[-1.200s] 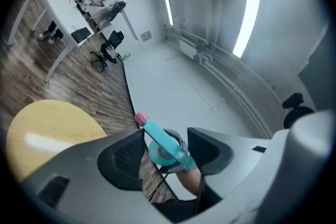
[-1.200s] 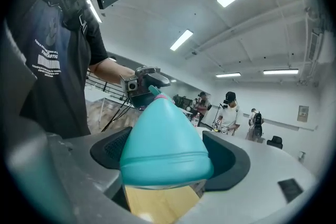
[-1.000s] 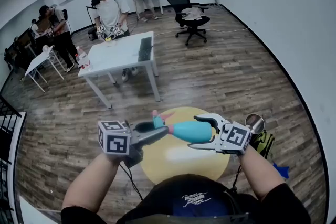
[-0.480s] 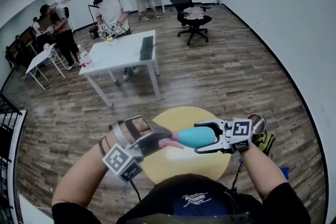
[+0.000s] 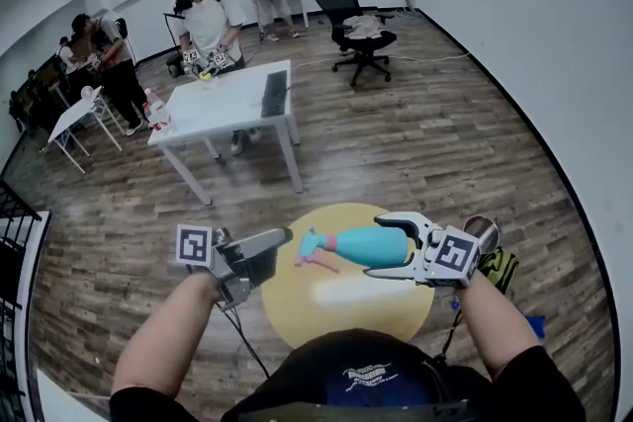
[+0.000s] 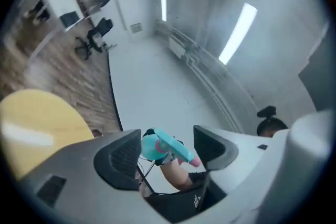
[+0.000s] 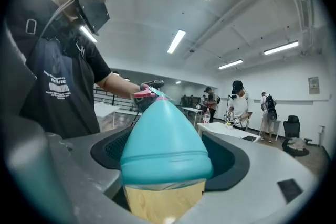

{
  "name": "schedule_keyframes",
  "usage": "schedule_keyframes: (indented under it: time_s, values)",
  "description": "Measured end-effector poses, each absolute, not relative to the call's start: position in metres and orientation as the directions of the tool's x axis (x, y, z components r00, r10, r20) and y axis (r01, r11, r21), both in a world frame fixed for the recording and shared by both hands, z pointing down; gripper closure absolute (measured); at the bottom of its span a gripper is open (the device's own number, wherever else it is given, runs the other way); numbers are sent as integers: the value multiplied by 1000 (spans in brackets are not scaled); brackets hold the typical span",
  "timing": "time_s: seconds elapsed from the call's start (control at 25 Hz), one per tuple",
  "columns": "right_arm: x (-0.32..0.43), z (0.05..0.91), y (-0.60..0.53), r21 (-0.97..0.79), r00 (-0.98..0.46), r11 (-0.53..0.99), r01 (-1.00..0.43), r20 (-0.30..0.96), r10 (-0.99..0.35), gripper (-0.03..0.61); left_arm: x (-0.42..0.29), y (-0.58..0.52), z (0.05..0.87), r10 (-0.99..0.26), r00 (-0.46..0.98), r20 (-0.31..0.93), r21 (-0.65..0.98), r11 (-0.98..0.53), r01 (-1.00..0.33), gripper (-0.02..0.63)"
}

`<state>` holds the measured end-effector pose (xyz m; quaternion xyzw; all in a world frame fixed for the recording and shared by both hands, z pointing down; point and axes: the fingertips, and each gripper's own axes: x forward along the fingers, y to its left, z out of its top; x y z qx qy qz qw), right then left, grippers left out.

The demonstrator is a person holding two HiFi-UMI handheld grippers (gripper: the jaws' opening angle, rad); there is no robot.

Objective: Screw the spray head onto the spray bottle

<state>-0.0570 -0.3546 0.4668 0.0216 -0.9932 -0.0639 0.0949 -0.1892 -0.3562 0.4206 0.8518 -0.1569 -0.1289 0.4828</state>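
- Head view: right gripper clamped on teal spray bottle, held level above yellow round table. Neck pointed toward left gripper, probably so head could be turned from that side.
- Spray head sat on neck. Left gripper was just beside it, not touching.
- Left gripper view: jaws opening, nothing pressed between pads, spray head visible beyond gap. Likely release to re-grip for another twist.
- Right gripper view: pads pressed on both sides of bottle body, base nearest camera. Firm hold probably meant to stop bottle spinning.

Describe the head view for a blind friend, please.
The right gripper clamps a teal plastic spray bottle sideways above a round yellow table. The left gripper, jaws opening with nothing between them, sits just short of the bottle's pink-and-teal spray head.
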Motion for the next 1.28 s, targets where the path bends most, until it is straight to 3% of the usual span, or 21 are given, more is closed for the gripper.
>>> schedule_keyframes:
  time_s: [0.2,0.32,0.52,0.72,1.0,1.28]
  values:
    - [-68,477,-348,254,-965,967,-3,253,-70,137,-137,-327,444,-170,983,74,876,-459,-145,265]
    - [-68,479,-350,265,-961,964,11,271,-63,137,-119,-317,447,-87,981,175,818,-541,-194,330]
    - [-70,487,-340,212,-953,976,50,302,-17,137,-122,-301,478,-83,859,504,470,-809,-354,370]
    - [-72,497,-341,125,-944,990,69,329,24,143,-123,-301,482,-138,739,660,205,-913,-354,364]
    - [-79,512,-333,68,-933,993,95,355,65,156,-129,-298,494,-199,605,771,-28,-960,-280,362]
    - [-78,519,-330,57,-927,992,113,366,84,163,-132,-299,499,-254,519,816,-161,-963,-218,362]
